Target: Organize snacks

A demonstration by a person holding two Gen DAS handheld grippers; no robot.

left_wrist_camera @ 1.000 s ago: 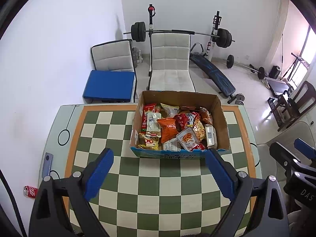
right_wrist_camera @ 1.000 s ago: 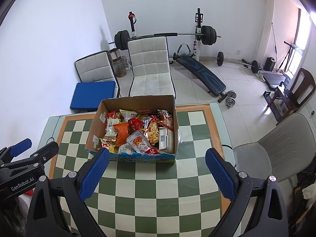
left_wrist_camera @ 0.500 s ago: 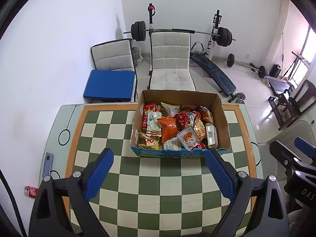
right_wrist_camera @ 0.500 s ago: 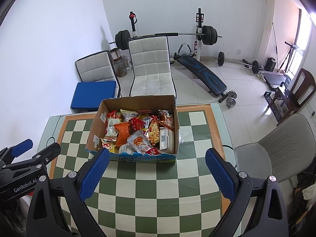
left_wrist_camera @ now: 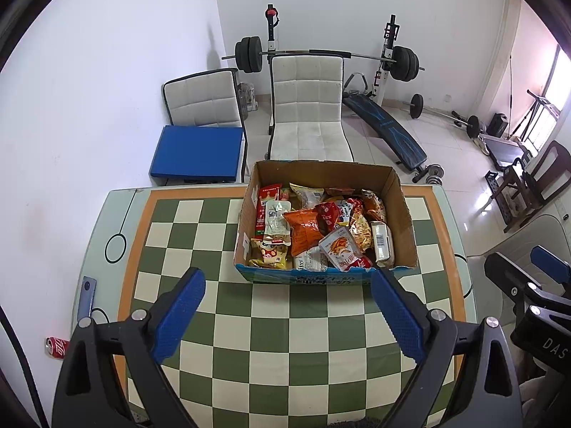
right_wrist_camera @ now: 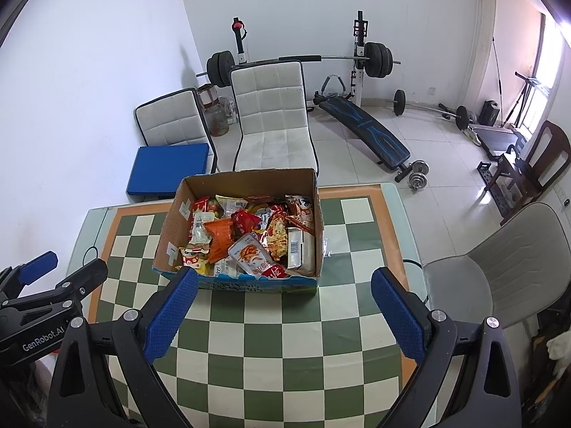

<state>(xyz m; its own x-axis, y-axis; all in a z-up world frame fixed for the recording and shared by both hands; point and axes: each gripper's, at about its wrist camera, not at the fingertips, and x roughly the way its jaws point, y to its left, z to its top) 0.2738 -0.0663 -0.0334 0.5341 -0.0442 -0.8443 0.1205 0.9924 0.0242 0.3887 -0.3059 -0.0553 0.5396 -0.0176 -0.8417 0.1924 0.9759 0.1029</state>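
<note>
Both grippers' fingers wide apart, snack box [left_wrist_camera: 323, 174] ahead.

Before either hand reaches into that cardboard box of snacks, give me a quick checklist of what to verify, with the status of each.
1. Left tongs open and empty: ok, nothing between the blue pads.
2. Right tongs open and empty: ok.
3. Cardboard box open at the top: ok, no flaps over the snacks.
4. A packet free to pick: ok, the orange packet lies on top of the pile.
5. Clear table space beside the box for sorting: ok, the checkered squares to its left are bare.
6. Somewhere to sort the snacks into: cannot tell, no second container is in view.
</note>
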